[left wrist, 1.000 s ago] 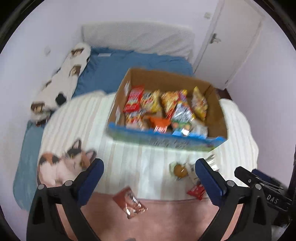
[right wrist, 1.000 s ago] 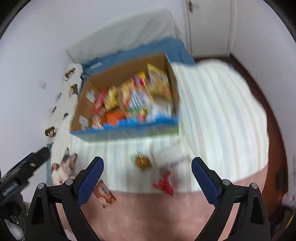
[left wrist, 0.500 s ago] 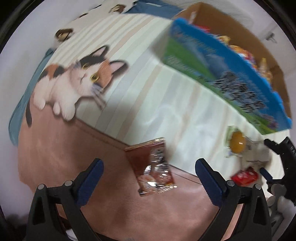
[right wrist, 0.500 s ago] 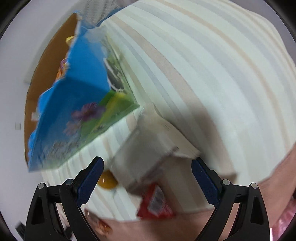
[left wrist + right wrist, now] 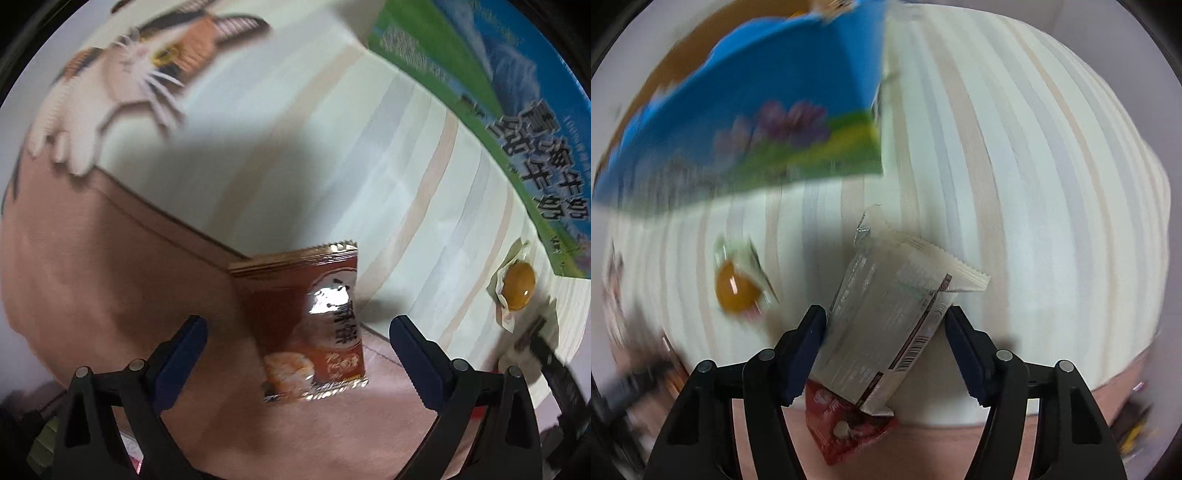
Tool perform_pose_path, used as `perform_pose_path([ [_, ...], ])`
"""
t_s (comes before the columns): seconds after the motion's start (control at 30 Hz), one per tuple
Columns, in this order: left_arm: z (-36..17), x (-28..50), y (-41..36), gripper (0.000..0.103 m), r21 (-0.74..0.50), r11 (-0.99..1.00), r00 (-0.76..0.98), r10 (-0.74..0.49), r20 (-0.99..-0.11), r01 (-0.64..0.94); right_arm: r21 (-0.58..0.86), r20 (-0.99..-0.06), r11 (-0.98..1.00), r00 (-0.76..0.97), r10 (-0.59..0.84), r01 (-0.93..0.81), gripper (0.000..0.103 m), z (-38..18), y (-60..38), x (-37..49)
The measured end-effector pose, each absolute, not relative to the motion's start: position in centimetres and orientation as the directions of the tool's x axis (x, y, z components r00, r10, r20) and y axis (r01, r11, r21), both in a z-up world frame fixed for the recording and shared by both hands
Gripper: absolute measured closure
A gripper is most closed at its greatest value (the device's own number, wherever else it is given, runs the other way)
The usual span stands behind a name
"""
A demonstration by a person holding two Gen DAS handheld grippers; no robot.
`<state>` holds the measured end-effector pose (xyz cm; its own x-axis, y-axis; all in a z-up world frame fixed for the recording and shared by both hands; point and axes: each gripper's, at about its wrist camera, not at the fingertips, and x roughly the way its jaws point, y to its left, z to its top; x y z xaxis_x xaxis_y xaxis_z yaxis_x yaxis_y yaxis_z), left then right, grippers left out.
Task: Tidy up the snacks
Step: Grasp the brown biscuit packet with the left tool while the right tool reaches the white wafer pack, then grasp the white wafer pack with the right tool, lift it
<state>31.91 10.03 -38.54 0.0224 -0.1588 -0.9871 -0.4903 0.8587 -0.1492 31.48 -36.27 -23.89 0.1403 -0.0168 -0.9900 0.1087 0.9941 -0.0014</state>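
A brown snack packet (image 5: 306, 325) lies flat on the pink band of the blanket. My left gripper (image 5: 297, 326) points down over it, open, one finger on each side and apart from it. A white snack packet (image 5: 886, 317) lies on the striped blanket, overlapping a red packet (image 5: 849, 424). My right gripper (image 5: 885, 317) straddles the white packet. Its jaws are closing, the pads are right at the packet's long edges, and the packet is not buckled. An orange sweet in clear wrap (image 5: 735, 291) (image 5: 519, 286) lies beside it. The blue-green snack box (image 5: 775, 110) (image 5: 480, 74) stands behind.
A cat picture (image 5: 122, 81) is printed on the blanket at the upper left of the left wrist view. The striped blanket (image 5: 1034, 184) stretches to the right of the box. A dark part of the other tool (image 5: 546, 354) shows at the right edge.
Both grippers have come down close to the bed. The brown packet now lies between the left fingers. The right jaws have narrowed around the white packet.
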Motion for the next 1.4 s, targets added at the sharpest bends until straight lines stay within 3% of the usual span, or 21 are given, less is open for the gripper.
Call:
perform_pose_path([
  [0.1, -39.0, 31.8, 9.7, 0.002, -0.160, 0.863, 0.051, -0.154, -0.987, -0.479, -0.002, -0.995, 0.996, 0.103, -0.012, 0.090, 0.033, -23.5, -36.6, 30.0],
  [0.2, -38.6, 32.1, 8.8, 0.025, -0.118, 0.895, 0.073, -0.095, -0.993, -0.431, 0.091, -0.990, 0.977, 0.121, 0.069, 0.194, 0.027, -23.5, -38.3, 30.0],
  [0.27, -38.3, 32.3, 8.0, 0.042, -0.092, 0.921, 0.076, -0.068, -0.995, -0.378, 0.078, -0.990, 0.969, 0.132, 0.048, 0.234, 0.027, -24.1, -38.5, 30.2],
  [0.33, -37.9, 32.4, 7.6, 0.046, -0.081, 0.937, 0.079, -0.058, -0.995, -0.339, 0.029, -0.992, 0.973, 0.126, 0.000, 0.231, 0.028, -24.9, -37.8, 30.3],
  [0.4, -37.6, 32.3, 7.3, 0.047, -0.059, 0.952, 0.085, -0.035, -0.996, -0.301, -0.029, -0.988, 0.980, 0.140, -0.057, 0.196, 0.039, -25.3, -36.5, 30.8],
  [0.47, -37.2, 32.0, 7.2, 0.047, -0.028, 0.966, 0.092, -0.005, -0.996, -0.256, -0.043, -0.984, 0.984, 0.163, -0.071, 0.171, 0.040, -24.8, -35.9, 30.9],
  [0.67, -35.7, 32.0, 7.5, 0.047, -0.005, 0.991, 0.098, 0.007, -0.995, -0.131, 0.073, -0.969, 0.990, 0.244, 0.043, 0.117, 0.042, -20.0, -33.9, 29.5],
  [0.77, -35.1, 30.3, 7.1, 0.047, -0.047, 0.992, 0.071, -0.039, -0.997, -0.116, 0.138, -0.968, 0.990, 0.214, 0.132, 0.014, 0.049, -18.8, -30.9, 27.4],
  [0.9, -36.5, 28.6, 7.1, 0.047, -0.067, 0.991, 0.030, -0.064, -0.997, -0.117, 0.163, -0.977, 0.986, 0.137, 0.164, -0.018, 0.051, -21.3, -29.1, 25.0],
  [1.03, -36.8, 28.7, 6.9, 0.046, -0.077, 0.987, 0.036, -0.072, -0.997, -0.143, 0.165, -0.977, 0.985, 0.143, 0.155, 0.060, 0.050, -23.1, -29.1, 25.5],
  [1.07, -36.7, 28.7, 7.1, 0.046, -0.085, 0.985, 0.041, -0.079, -0.996, -0.153, 0.173, -0.974, 0.982, 0.163, 0.158, 0.081, 0.049, -22.4, -29.5, 26.0],
  [1.1, -36.9, 28.9, 7.0, 0.046, -0.092, 0.982, 0.042, -0.086, -0.995, -0.162, 0.181, -0.970, 0.979, 0.184, 0.162, 0.095, 0.037, -21.9, -29.8, 27.0],
  [1.13, -37.1, 28.9, 7.2, 0.045, -0.095, 0.981, 0.039, -0.090, -0.995, -0.169, 0.166, -0.971, 0.982, 0.192, 0.145, 0.094, 0.017, -21.4, -29.8, 27.1],
  [1.27, -37.8, 28.6, 7.3, 0.043, -0.103, 0.976, 0.038, -0.097, -0.995, -0.194, 0.131, -0.981, 0.990, 0.153, 0.121, 0.059, 0.013, -22.1, -29.1, 29.8],
  [1.3, -38.1, 28.5, 7.7, 0.043, -0.104, 0.975, 0.037, -0.098, -0.994, -0.198, 0.129, -0.985, 0.990, 0.122, 0.122, 0.055, 0.015, -23.4, -28.2, 30.9],
  [1.33, -38.1, 28.5, 7.5, 0.043, -0.103, 0.974, 0.037, -0.098, -0.995, -0.201, 0.126, -0.987, 0.990, 0.106, 0.119, 0.057, 0.032, -24.5, -27.8, 31.0],
  [1.37, -38.2, 28.5, 7.5, 0.043, -0.104, 0.974, 0.037, -0.098, -0.994, -0.204, 0.117, -0.989, 0.991, 0.100, 0.111, 0.058, 0.040, -25.3, -27.6, 31.1],
  [1.4, -38.2, 28.6, 7.6, 0.043, -0.104, 0.973, 0.037, -0.099, -0.994, -0.204, 0.099, -0.991, 0.994, 0.094, 0.094, 0.055, 0.039, -26.0, -27.5, 31.2],
])
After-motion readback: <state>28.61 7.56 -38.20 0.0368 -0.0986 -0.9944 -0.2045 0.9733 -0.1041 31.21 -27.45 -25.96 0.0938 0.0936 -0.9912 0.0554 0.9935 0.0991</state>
